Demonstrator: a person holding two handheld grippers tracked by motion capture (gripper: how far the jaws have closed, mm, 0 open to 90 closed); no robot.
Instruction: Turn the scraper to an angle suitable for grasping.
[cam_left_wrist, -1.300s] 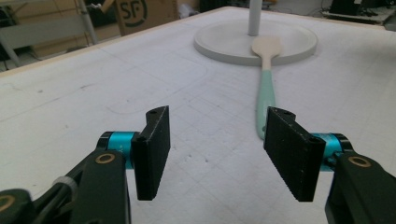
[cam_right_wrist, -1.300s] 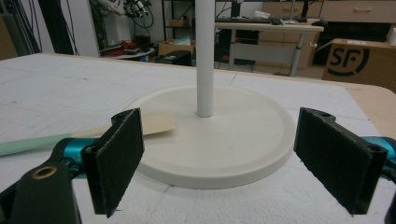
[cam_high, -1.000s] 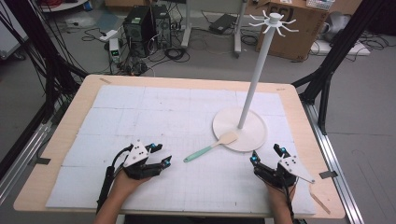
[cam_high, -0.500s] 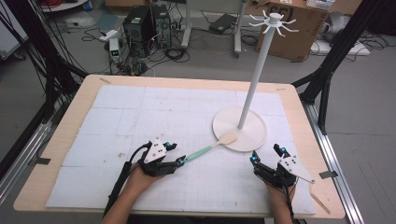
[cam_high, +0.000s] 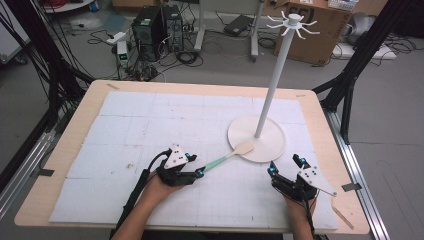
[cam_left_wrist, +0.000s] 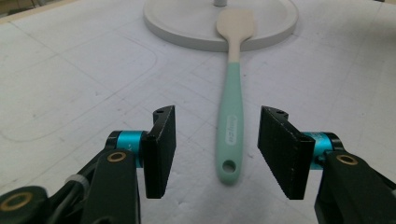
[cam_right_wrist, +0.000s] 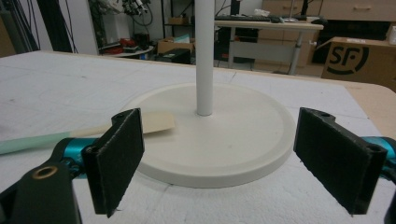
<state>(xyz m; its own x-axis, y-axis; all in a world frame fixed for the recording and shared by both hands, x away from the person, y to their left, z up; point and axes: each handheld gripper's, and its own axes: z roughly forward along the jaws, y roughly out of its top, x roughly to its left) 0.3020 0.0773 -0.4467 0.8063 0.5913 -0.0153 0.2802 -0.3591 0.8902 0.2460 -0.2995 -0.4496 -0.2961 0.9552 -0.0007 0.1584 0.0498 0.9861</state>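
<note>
A spatula (cam_high: 225, 159) with a mint-green handle and a pale blade lies on the white mat, its blade resting on the rim of the white round stand base (cam_high: 272, 149). My left gripper (cam_high: 194, 165) is at the handle's end. In the left gripper view the spatula handle (cam_left_wrist: 232, 121) lies between the two pads, which stand clear of it on both sides. Those jaws have just been closing, and my left gripper (cam_left_wrist: 218, 140) is still open. My right gripper (cam_high: 283, 165) rests open near the front right, facing the stand base (cam_right_wrist: 224, 144) and the spatula blade (cam_right_wrist: 156, 122), with nothing between its pads.
A tall white pole (cam_high: 270, 85) rises from the base and carries several hooks at its top. The white mat (cam_high: 125, 130) covers most of the wooden table. A thin wooden slip (cam_high: 344, 216) lies at the front right corner. Computers and cables sit on the floor beyond.
My left gripper has slid right across the mat to the spatula's handle end, which now lies between its jaws, and those jaws have narrowed. The right gripper has stayed put.
</note>
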